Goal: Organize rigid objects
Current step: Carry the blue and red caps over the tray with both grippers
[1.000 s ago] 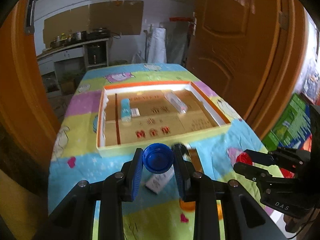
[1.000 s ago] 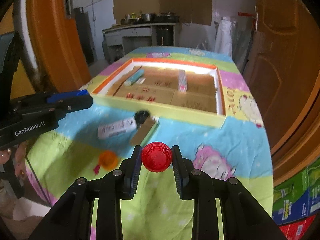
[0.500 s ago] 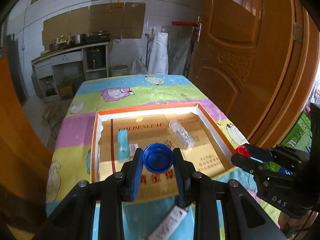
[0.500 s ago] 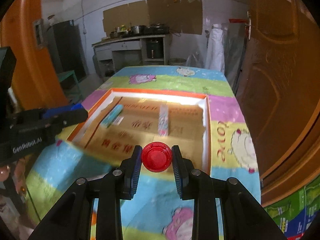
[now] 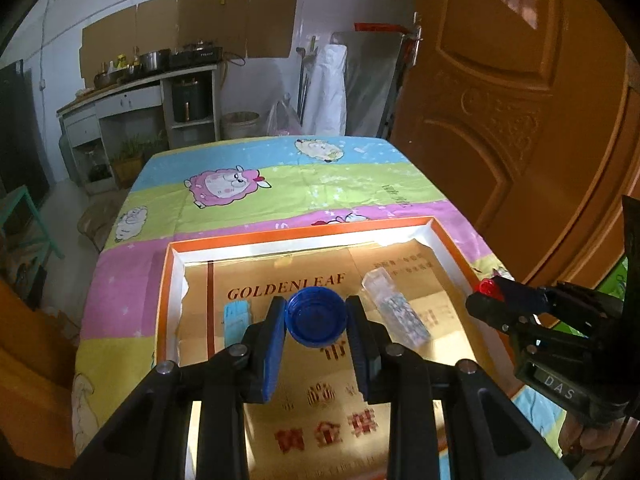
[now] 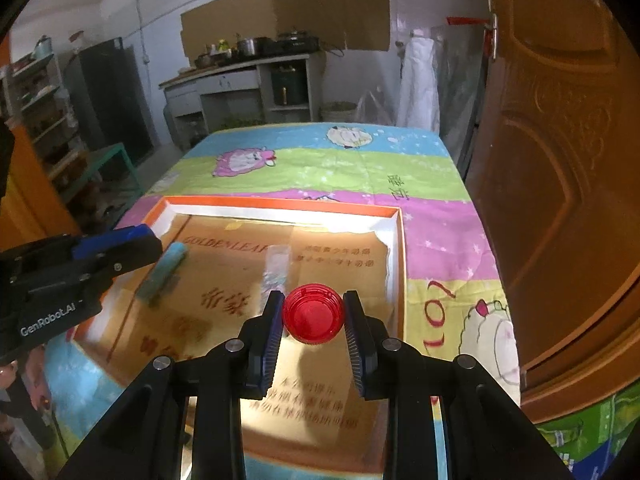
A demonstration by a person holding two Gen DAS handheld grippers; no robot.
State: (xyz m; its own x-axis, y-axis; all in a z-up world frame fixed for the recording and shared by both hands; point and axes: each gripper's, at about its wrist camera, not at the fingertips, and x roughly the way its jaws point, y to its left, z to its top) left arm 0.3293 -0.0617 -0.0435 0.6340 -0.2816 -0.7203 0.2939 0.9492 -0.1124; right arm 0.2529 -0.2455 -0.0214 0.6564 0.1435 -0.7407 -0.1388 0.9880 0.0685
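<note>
while both caps hang over the shallow box [image 5: 448, 236], the left gripper [image 5: 316, 322] pinches the blue cap [image 5: 316, 320] and the right gripper [image 6: 313, 314] the red cap [image 6: 313, 313]; released from here, either could bounce or roll onto the clear tube [image 5: 396, 308].

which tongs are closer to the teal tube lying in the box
Left. The left tongs, shut on the blue cap, hang just beside the teal tube. The right tongs, holding the red cap, are further off to its right.
</note>
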